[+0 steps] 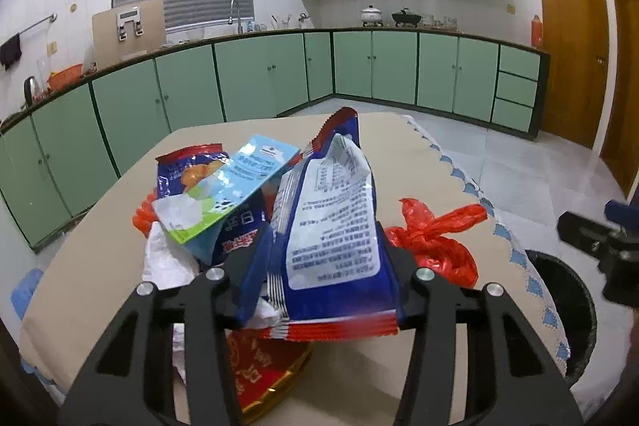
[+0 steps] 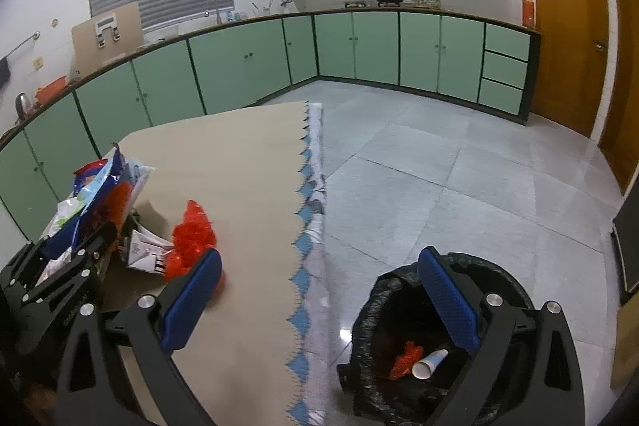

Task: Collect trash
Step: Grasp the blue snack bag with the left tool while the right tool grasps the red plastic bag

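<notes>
Left gripper [image 1: 319,258] clamped on the blue snack wrapper [image 1: 331,226], held upright above the table [image 1: 399,154] amid other wrappers. Right gripper [image 2: 319,290] jaws apart, empty, straddling the table edge and black bin [image 2: 399,290] below

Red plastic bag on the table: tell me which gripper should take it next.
Right. The right gripper is open and empty, with the red plastic bag just beyond its left finger. The left gripper is already closed on the blue snack wrapper.
</notes>
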`<act>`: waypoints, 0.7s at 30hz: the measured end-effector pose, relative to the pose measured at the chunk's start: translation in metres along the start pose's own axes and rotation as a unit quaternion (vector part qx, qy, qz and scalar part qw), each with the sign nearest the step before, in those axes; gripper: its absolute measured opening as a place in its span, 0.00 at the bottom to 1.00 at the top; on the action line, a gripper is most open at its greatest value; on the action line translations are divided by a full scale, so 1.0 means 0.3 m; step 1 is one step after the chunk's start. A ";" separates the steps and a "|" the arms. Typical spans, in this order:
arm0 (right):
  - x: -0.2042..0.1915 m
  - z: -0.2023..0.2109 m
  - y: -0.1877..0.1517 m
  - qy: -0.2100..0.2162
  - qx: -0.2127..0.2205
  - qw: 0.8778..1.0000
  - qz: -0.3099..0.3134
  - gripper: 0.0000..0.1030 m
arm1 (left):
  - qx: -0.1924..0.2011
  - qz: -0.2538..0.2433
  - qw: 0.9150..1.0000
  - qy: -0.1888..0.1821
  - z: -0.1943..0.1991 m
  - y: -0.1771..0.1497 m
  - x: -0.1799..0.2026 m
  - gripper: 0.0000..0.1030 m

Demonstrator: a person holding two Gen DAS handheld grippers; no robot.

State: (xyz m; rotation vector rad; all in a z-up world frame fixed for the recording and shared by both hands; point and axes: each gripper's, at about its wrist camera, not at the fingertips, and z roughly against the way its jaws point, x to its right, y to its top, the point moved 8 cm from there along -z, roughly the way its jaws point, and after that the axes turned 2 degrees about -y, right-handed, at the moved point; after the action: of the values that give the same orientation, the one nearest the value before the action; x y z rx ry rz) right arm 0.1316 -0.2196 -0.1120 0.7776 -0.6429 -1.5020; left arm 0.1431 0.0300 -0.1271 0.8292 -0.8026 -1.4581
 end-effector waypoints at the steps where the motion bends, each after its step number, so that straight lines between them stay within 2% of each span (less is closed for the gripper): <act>1: -0.013 -0.005 -0.002 0.004 0.000 1.000 0.002 0.94 | 0.003 0.005 1.000 0.000 0.005 0.004 -0.012 0.38; 2: -0.030 -0.012 -0.002 0.008 0.000 1.000 0.006 0.94 | 0.003 0.008 1.000 0.000 0.007 0.006 -0.017 0.32; 5: -0.075 -0.038 -0.001 0.017 -0.003 1.000 0.012 0.94 | -0.002 0.021 1.000 -0.006 0.007 0.008 -0.049 0.23; 10: -0.157 -0.088 -0.009 0.030 -0.007 0.999 0.031 0.92 | -0.004 0.032 0.999 -0.005 0.003 0.003 -0.097 0.13; 15: -0.246 -0.147 -0.030 0.047 -0.023 0.997 0.057 0.84 | -0.004 0.036 0.999 -0.006 0.001 -0.001 -0.122 0.11; 21: -0.289 -0.195 -0.053 0.055 -0.047 0.995 0.072 0.74 | -0.005 0.034 0.999 -0.004 -0.004 -0.003 -0.127 0.10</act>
State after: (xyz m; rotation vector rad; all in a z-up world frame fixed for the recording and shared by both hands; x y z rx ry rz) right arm 0.1683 -0.1288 -0.1521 0.7220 -0.5305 -1.3384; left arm 0.1447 0.0682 -0.1272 0.7811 -0.8216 -1.4047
